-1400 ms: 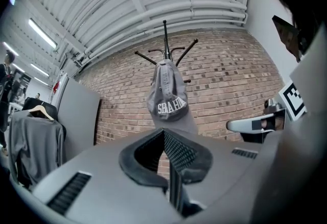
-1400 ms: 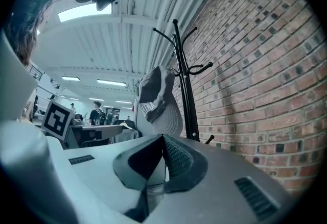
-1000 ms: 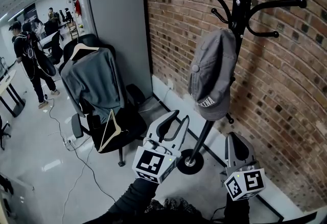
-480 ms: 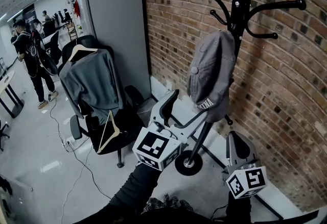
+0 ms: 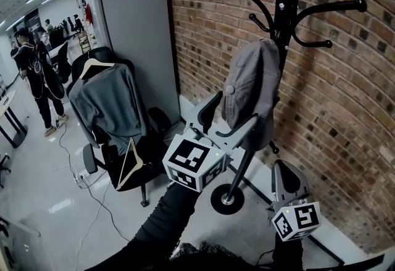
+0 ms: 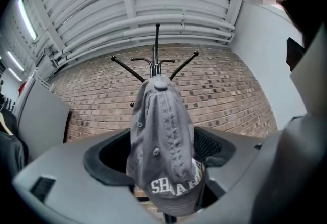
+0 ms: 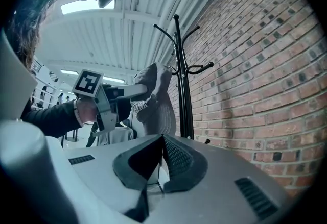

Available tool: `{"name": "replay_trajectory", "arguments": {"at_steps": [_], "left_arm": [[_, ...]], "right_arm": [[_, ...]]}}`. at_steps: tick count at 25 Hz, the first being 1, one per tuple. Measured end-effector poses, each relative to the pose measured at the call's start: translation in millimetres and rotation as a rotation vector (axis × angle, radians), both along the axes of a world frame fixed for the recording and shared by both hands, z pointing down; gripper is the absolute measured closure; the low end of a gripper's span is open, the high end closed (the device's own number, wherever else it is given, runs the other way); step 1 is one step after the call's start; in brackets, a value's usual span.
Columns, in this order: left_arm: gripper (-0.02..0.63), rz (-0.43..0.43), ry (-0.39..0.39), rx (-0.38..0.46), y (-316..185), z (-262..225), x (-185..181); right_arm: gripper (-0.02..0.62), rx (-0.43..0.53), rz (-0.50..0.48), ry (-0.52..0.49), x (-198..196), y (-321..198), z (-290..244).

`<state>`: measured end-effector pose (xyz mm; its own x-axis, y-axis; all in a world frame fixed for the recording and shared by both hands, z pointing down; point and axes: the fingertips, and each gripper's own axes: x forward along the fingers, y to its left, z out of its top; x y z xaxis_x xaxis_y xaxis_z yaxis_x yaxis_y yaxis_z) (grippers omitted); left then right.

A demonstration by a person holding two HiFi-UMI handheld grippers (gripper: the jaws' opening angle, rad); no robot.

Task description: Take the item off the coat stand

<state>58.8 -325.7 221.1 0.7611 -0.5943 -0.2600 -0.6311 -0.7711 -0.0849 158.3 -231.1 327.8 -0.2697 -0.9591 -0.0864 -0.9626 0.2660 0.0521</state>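
A grey cap (image 5: 250, 87) with white lettering hangs on a hook of the black coat stand (image 5: 285, 10) against the brick wall. My left gripper (image 5: 233, 112) is raised to the cap's lower part. Its jaws have just been opening and now stand wide, one on each side of the cap (image 6: 163, 141), with the pads apart from the cloth. In the left gripper view the stand's hooks (image 6: 155, 59) rise behind the cap. My right gripper (image 5: 282, 168) is low beside the stand's pole, shut and empty (image 7: 162, 141). It looks at the cap (image 7: 156, 100) and the stand (image 7: 181, 90).
The stand's round base (image 5: 225, 199) sits on the floor by the wall. A black office chair carries a grey jacket on a hanger (image 5: 108, 103), and a wooden hanger (image 5: 129, 165) lies on its seat. A grey partition (image 5: 139, 35) stands behind it. A person (image 5: 31, 72) stands far left.
My left gripper has risen toward the cap and its jaws have spread from narrow to wide, so the cap now sits between them. The right gripper has stayed where it was.
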Motion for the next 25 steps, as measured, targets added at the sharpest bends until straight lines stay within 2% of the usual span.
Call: {"name": "replay_trajectory", "arguments": {"at_steps": [3,6,8,13,19,25], "left_arm": [[0.228,0.002,-0.007,0.010,-3.2,-2.9,4.4],[0.360,0.006,-0.022,0.000,-6.3,-1.0,6.2],[0.403,0.013,-0.029,-0.007,-7.7,0.8,7.5],[0.446,0.002,-0.055,0.003,-11.7,2.0,11.4],[0.540,-0.039,-0.071,0.033,-13.7,-4.7,6.6],[0.571,-0.089,-0.050,0.068,-14.5,-18.9,-5.6]], "right_arm": [[0.586,0.001,0.010,0.000,2.7,-0.4,-0.3],[0.586,0.002,0.019,0.005,4.1,0.6,-0.6],[0.586,0.003,0.027,0.006,5.9,1.4,0.1],[0.586,-0.003,0.038,0.002,10.8,1.1,1.8],[0.586,-0.001,0.048,-0.003,13.3,1.5,1.8],[0.586,0.002,0.042,0.000,11.2,0.3,-0.5]]}}
